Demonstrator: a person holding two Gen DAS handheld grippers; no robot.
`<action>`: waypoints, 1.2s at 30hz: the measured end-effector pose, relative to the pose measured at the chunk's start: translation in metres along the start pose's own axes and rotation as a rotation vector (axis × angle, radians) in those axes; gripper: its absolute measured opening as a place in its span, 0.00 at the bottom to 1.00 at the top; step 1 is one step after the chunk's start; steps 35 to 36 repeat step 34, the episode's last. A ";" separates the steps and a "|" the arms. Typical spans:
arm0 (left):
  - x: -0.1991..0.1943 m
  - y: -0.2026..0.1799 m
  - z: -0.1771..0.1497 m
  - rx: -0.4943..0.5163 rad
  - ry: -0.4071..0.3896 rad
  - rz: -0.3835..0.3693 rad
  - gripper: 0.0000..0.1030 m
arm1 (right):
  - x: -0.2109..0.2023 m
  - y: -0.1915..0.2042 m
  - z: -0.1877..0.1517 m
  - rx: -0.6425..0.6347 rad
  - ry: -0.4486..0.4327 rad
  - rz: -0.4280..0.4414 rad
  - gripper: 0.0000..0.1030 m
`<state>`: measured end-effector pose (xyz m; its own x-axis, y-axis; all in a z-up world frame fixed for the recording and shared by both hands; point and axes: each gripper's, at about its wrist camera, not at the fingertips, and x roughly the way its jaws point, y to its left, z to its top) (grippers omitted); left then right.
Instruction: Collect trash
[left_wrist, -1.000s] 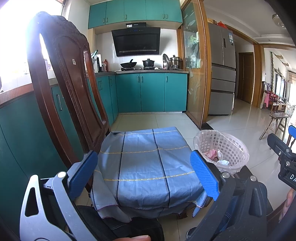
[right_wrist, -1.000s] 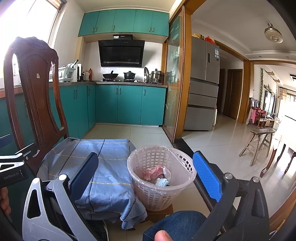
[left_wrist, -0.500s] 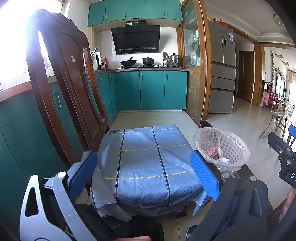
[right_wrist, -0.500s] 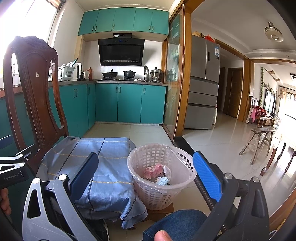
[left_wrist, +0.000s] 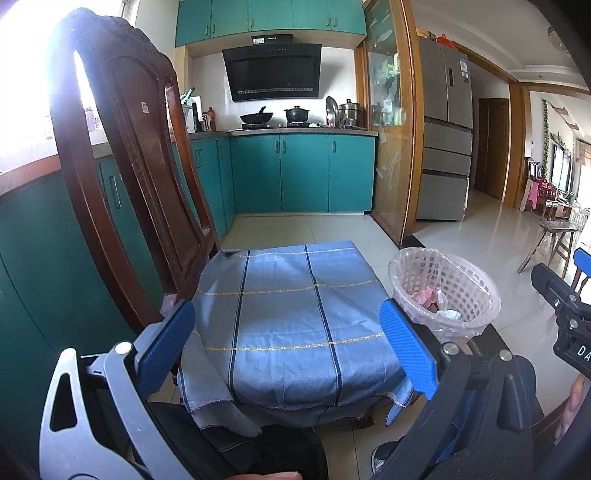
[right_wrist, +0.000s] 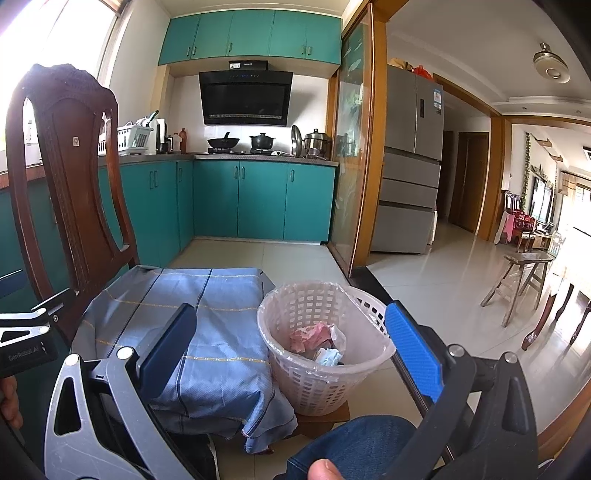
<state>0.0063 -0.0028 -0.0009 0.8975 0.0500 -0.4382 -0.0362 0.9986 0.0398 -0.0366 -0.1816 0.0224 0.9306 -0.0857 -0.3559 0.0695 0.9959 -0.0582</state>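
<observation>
A white lattice waste basket (right_wrist: 325, 373) with a plastic liner stands to the right of the chair seat; it also shows in the left wrist view (left_wrist: 443, 295). Crumpled pink and white trash (right_wrist: 317, 339) lies inside it. A blue striped cloth (left_wrist: 291, 317) covers the seat, and no trash shows on it. My left gripper (left_wrist: 288, 343) is open and empty over the near part of the cloth. My right gripper (right_wrist: 291, 350) is open and empty, in front of the basket and the cloth's right edge.
A dark wooden chair back (left_wrist: 125, 177) rises on the left. Teal kitchen cabinets (left_wrist: 303, 173) and a stove stand behind. A glass sliding door (left_wrist: 388, 147) and fridge (left_wrist: 447, 136) are to the right. A wooden stool (right_wrist: 517, 280) stands on the tiled floor.
Both views have shifted very slightly. The grippers stay open and empty, and nothing else has moved.
</observation>
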 end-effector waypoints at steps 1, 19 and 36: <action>0.001 0.000 0.000 0.000 0.002 0.000 0.97 | 0.000 0.000 0.000 0.000 0.001 0.000 0.97; 0.014 -0.001 -0.003 -0.004 0.020 0.011 0.97 | 0.018 0.001 -0.005 0.007 0.042 0.011 0.97; 0.045 -0.010 -0.009 0.024 0.090 -0.005 0.97 | 0.036 -0.004 -0.009 0.038 0.080 0.033 0.97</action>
